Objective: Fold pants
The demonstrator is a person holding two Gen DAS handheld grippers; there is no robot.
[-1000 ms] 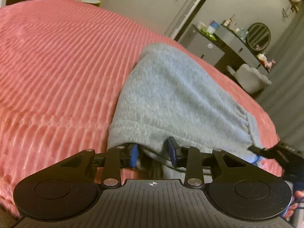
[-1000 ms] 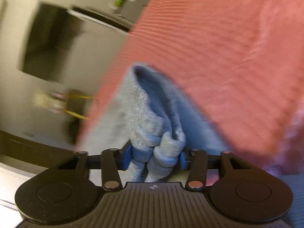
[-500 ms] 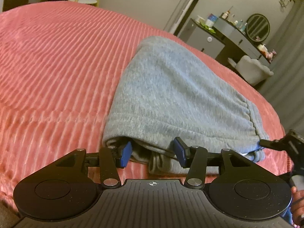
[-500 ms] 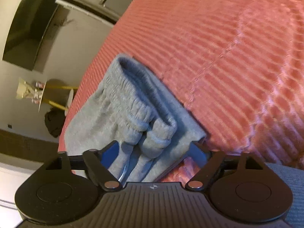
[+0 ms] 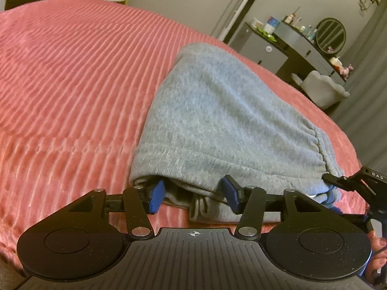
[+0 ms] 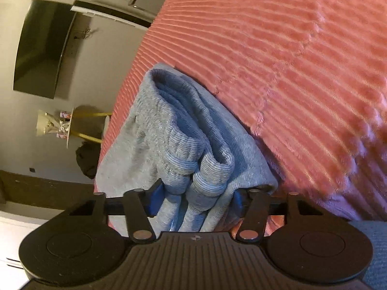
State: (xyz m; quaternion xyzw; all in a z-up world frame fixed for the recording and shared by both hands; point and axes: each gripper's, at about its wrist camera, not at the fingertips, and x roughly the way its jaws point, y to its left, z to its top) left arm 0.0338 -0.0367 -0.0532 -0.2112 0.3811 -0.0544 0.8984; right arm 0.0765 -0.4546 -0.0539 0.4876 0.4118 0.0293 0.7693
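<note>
Folded grey sweatpants are lying at the near edge of the pink ribbed bedspread, long axis running away. Left gripper is sitting half-open, gripping nothing. Right gripper is closing around the waistband bundle.

Black left gripper, blue-padded jaws, silver pivot screws.

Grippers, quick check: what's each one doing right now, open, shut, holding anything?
Left gripper: open, jaws around the folded edge of the grey pants, not pinching.
Right gripper: jaws closing on the pants' bunched waistband, pads touching the cloth.
</note>
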